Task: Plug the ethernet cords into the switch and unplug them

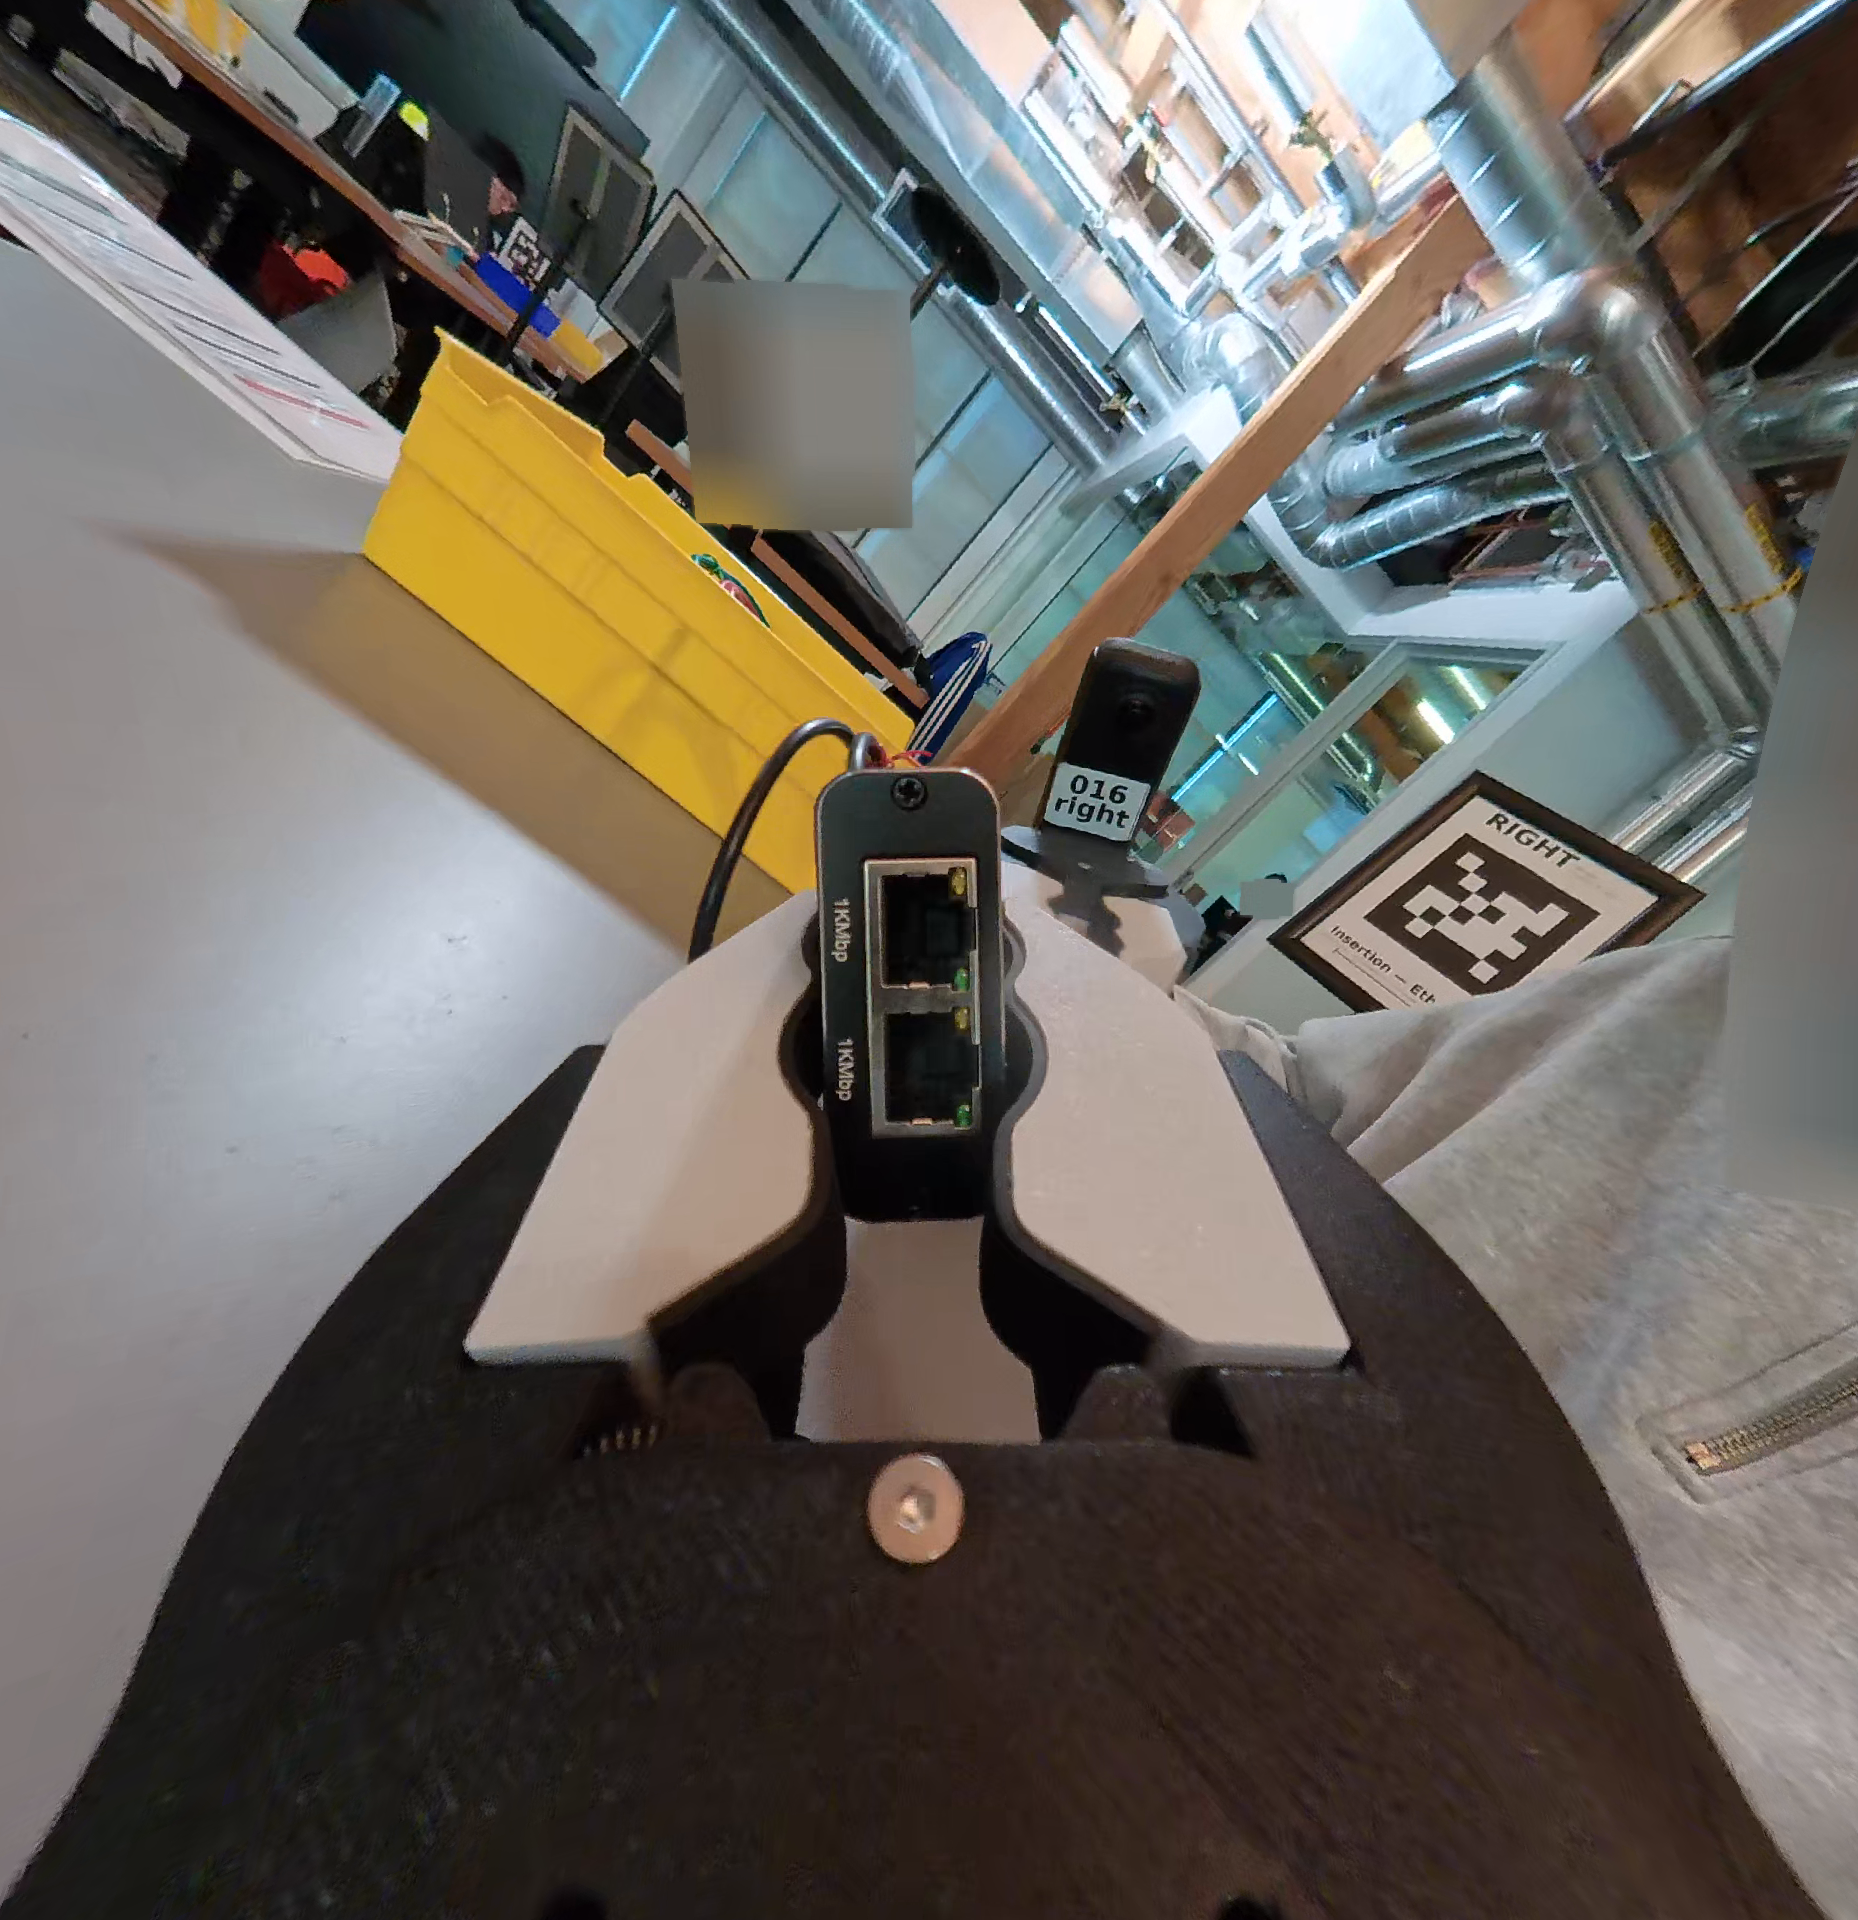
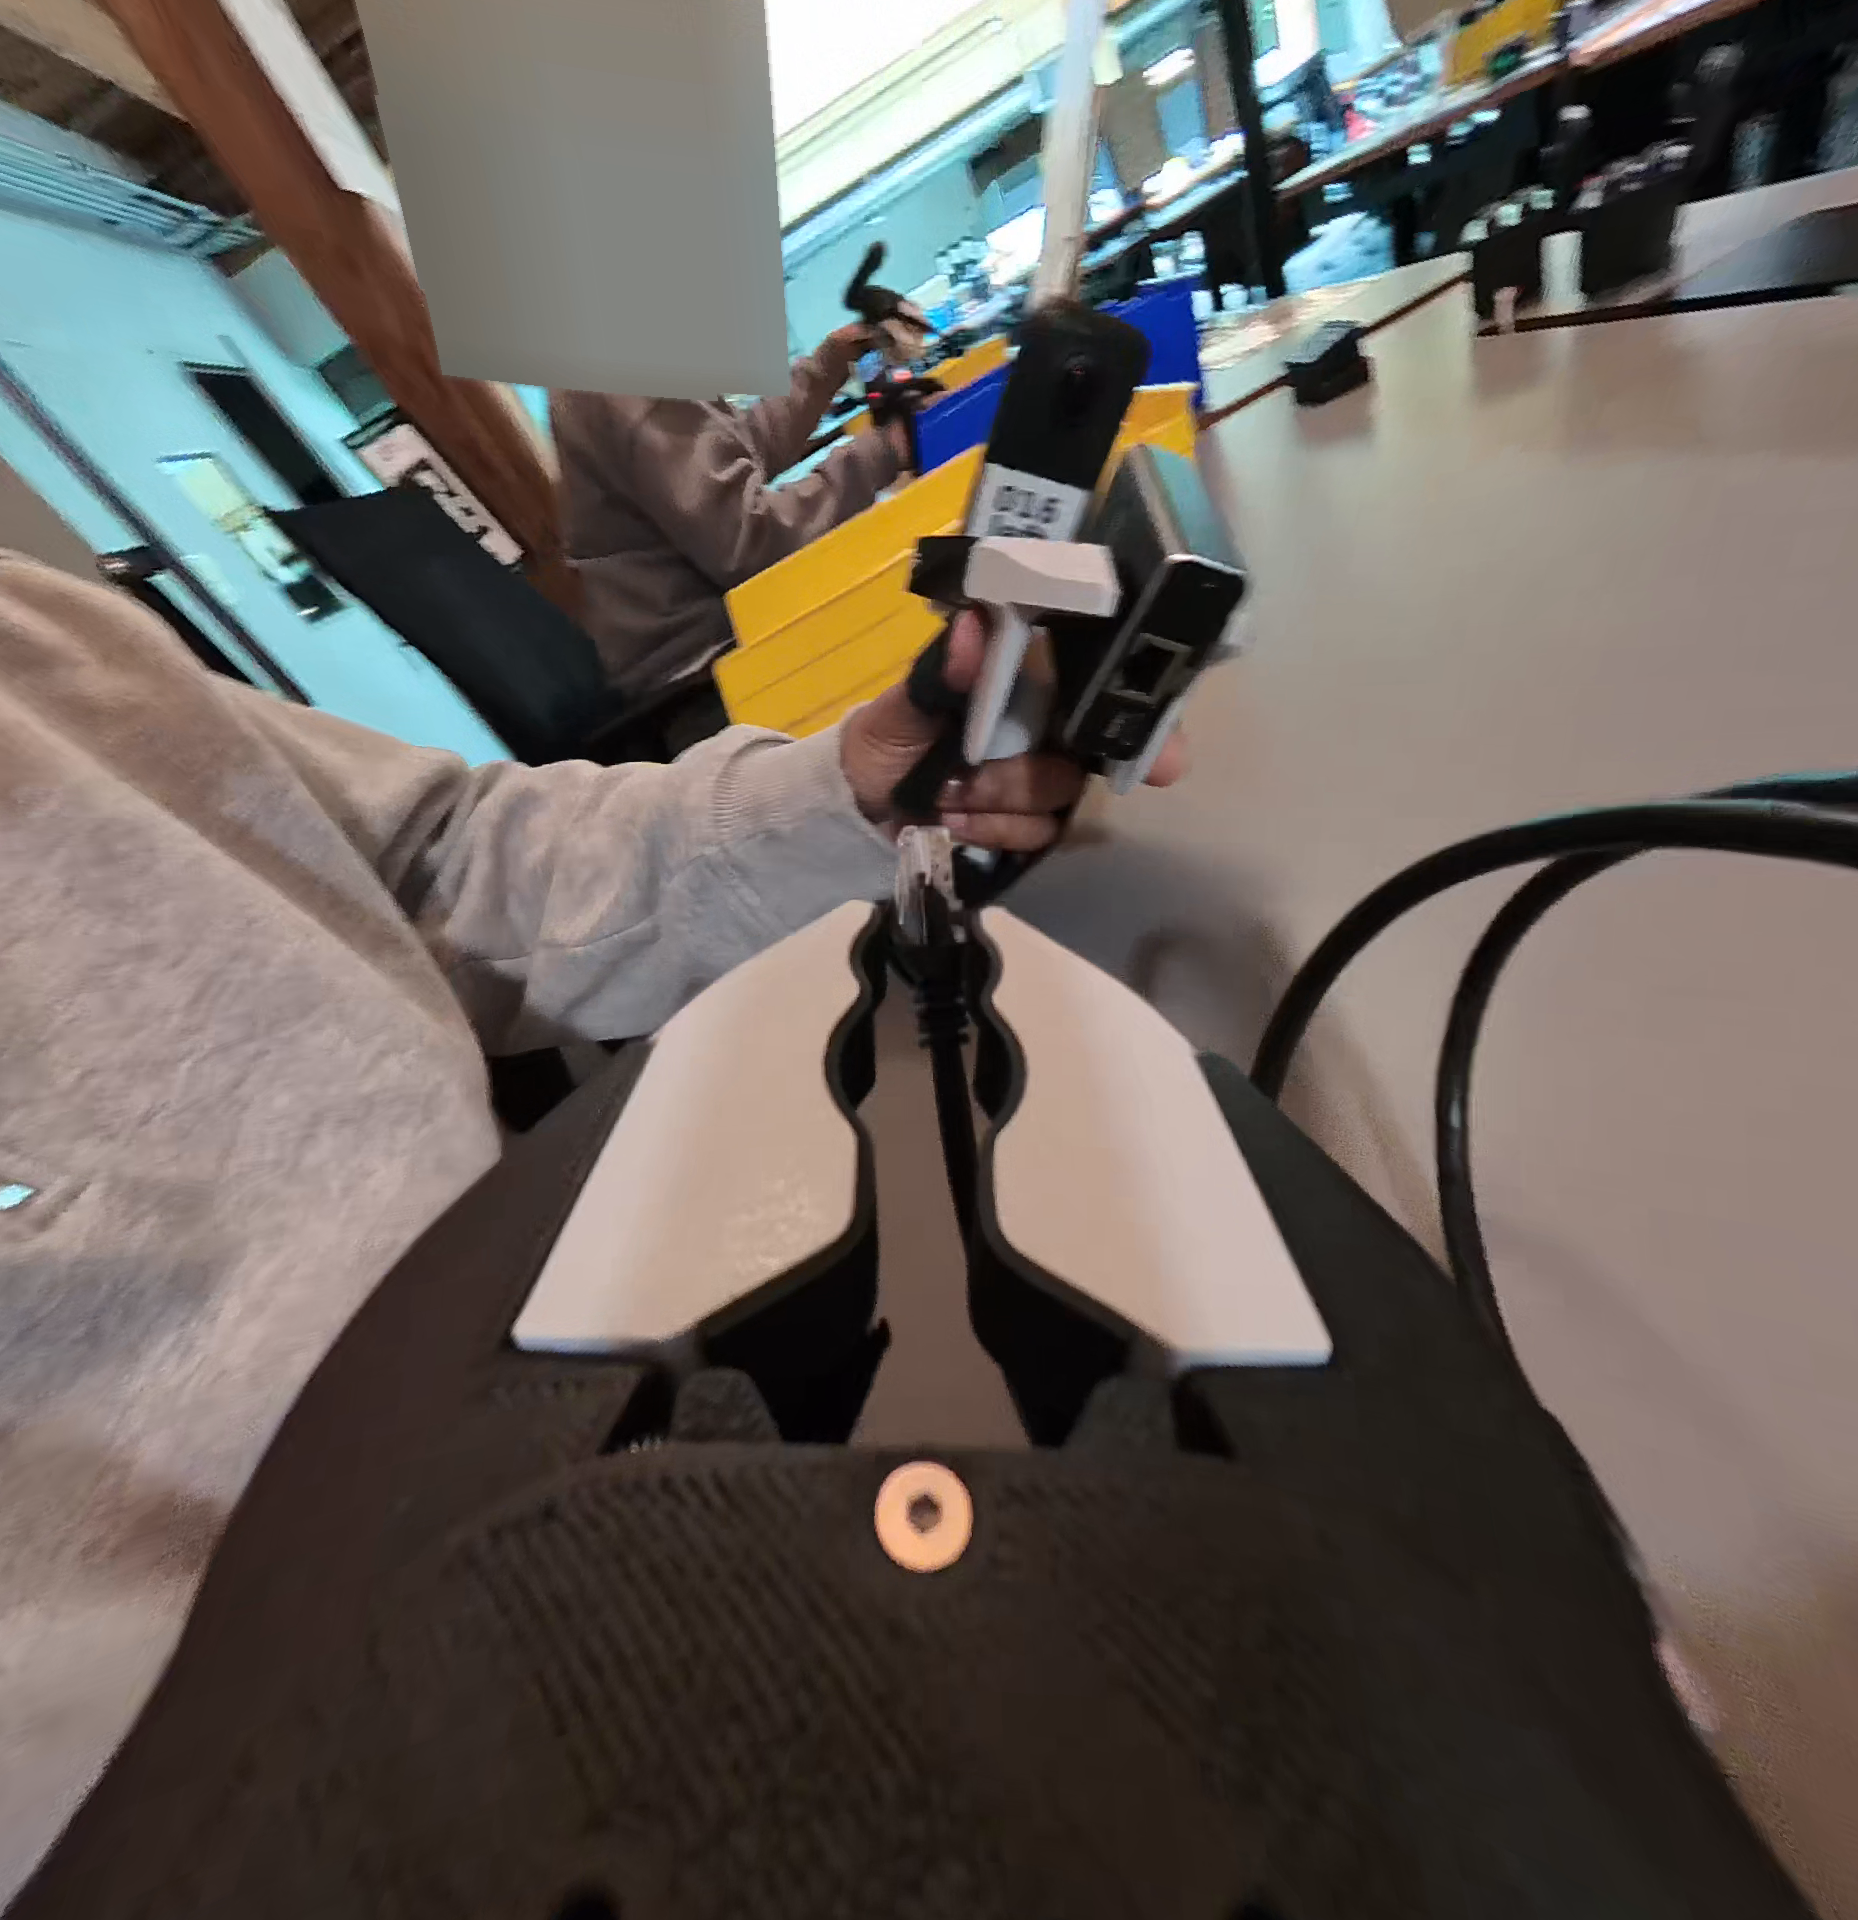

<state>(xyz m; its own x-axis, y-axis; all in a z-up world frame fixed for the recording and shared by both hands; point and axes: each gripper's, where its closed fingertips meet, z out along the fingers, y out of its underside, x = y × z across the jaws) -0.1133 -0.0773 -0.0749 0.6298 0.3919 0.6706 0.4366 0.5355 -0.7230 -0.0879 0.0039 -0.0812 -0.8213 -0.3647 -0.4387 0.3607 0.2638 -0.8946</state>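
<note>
Switch [image 1: 912, 997]: small black box with two stacked network ports in a metal frame, small green and yellow lights at the port corners. Both ports empty. Held upright off the table, port face toward the left wrist camera, a thin black lead leaving its far end.

Ethernet cord [image 2: 946, 1049]: black cable, ribbed boot, clear plug [image 2: 920, 868] pointing forward, unplugged; cable loops over the table at right.

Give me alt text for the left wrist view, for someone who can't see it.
The left gripper is shut on a small black switch, whose two empty ethernet ports face the camera. Behind it are a pale table, a yellow bin and a grey sleeve.
</note>
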